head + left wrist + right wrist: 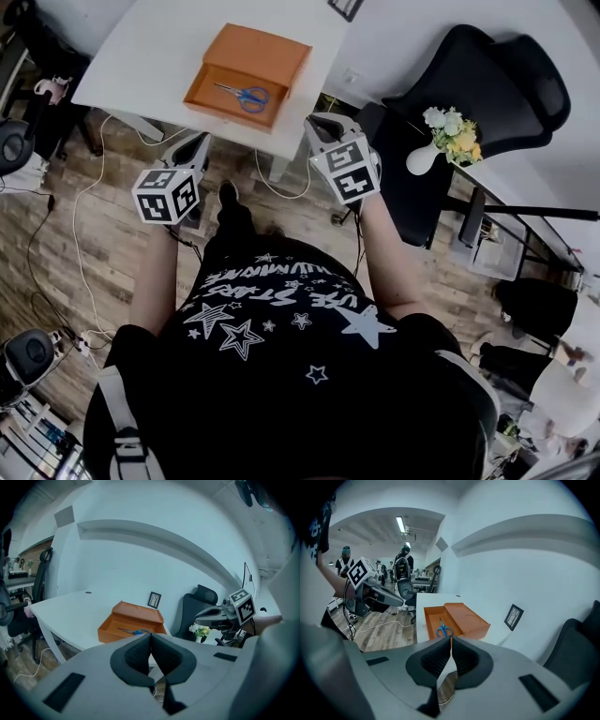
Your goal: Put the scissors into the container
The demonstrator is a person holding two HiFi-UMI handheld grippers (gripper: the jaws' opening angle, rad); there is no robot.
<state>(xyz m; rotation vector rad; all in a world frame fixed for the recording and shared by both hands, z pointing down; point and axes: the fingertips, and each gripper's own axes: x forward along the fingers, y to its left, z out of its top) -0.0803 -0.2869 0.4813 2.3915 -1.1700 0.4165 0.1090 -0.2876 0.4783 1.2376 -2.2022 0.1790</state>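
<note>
An orange container with its lid folded back lies on the white table. Blue-handled scissors rest inside its open tray. The left gripper and right gripper are both shut and empty, held over the floor short of the table's near edge. In the left gripper view its jaws meet in front of the container and scissors. From the right gripper, the scissors show in the container just past the closed tips.
A black office chair and a white vase of flowers on a second desk stand to the right. Cables run over the wood floor at left. A small picture frame leans on the wall. People stand far off.
</note>
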